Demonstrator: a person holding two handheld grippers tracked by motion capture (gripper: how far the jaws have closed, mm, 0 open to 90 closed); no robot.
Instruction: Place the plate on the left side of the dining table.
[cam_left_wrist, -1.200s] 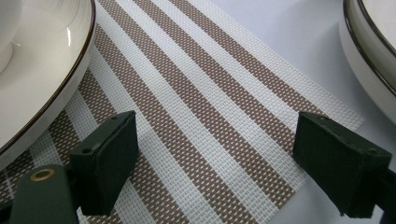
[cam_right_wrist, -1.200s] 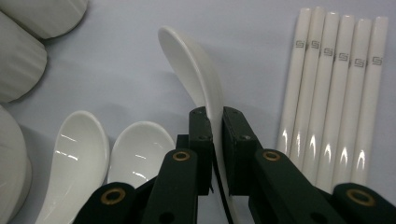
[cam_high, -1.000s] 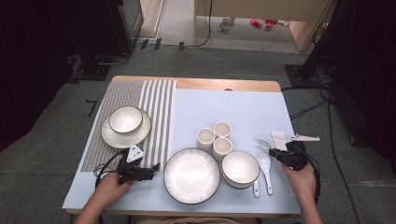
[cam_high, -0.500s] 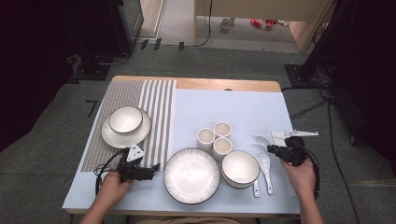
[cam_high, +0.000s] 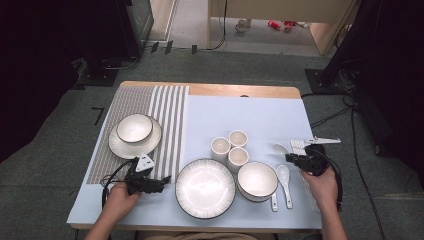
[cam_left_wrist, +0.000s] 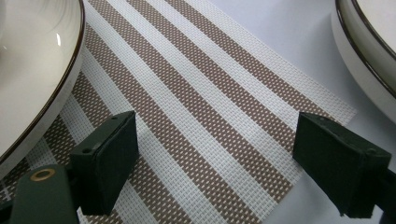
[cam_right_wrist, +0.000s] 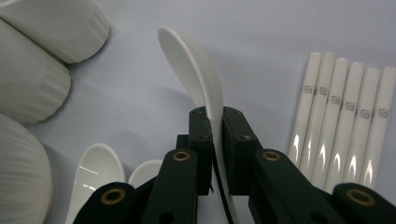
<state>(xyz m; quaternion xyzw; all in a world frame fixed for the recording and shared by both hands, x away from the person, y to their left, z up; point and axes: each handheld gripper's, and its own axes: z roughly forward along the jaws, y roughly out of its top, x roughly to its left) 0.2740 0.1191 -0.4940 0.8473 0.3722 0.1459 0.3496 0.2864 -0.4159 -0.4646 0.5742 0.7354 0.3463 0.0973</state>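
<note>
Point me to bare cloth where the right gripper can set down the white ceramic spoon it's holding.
Widest free patch: the pale blue cloth behind the three white cups, up to the wooden table edge. A narrower strip runs between the striped woven placemat and the cups. It is crowded beside the right gripper, whose white ceramic spoon hangs among two lying spoons, the white sticks and the bowl.

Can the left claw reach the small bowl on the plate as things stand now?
Probably yes: the left claw is open and holds nothing, and only bare striped mat lies between it and the bowl on the plate.
</note>
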